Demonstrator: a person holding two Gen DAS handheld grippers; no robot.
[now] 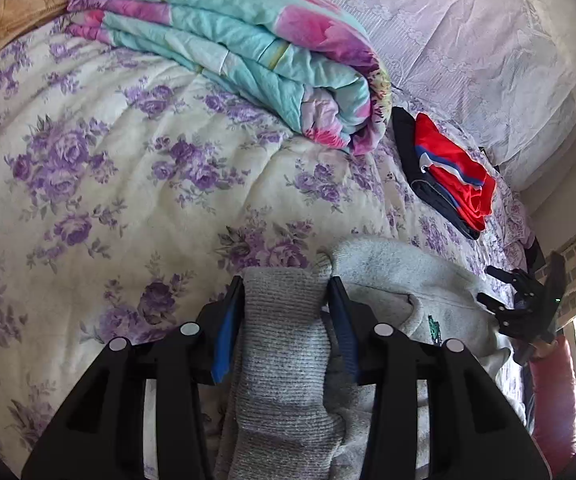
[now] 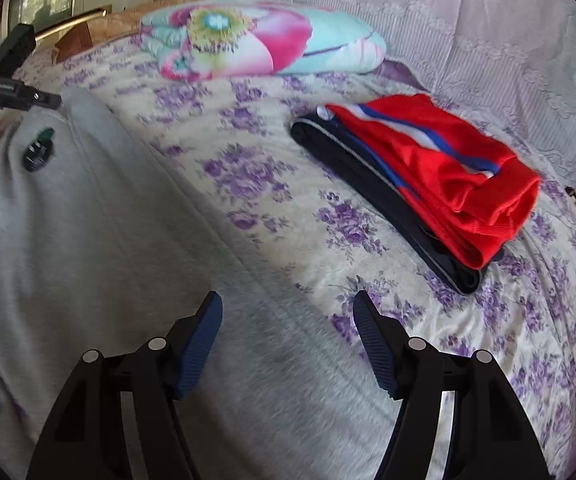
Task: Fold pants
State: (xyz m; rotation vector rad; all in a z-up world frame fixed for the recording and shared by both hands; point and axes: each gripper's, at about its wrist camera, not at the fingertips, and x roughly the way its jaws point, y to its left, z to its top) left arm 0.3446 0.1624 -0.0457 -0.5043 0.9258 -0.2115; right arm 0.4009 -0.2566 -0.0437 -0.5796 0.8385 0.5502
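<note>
Grey sweatpants [image 2: 100, 220] lie on the flowered bedspread, with a small dark green logo [image 2: 39, 151] near the waist. In the left wrist view my left gripper [image 1: 286, 286] is shut on the ribbed grey cuff [image 1: 282, 344] of the pants, which bunches between the blue pads. The rest of the pants [image 1: 415, 280] spreads to the right. My right gripper [image 2: 288, 300] is open, its fingers hovering just over the grey fabric near its right edge. It also shows in the left wrist view [image 1: 499, 300] at the far right.
A folded turquoise and pink quilt [image 1: 248, 52] lies at the back of the bed. A folded stack of red and dark clothes [image 2: 427, 184] sits to the right of the pants. A pale lace cover [image 2: 447, 20] lies behind. The left gripper's side [image 2: 12, 88] shows at the upper left.
</note>
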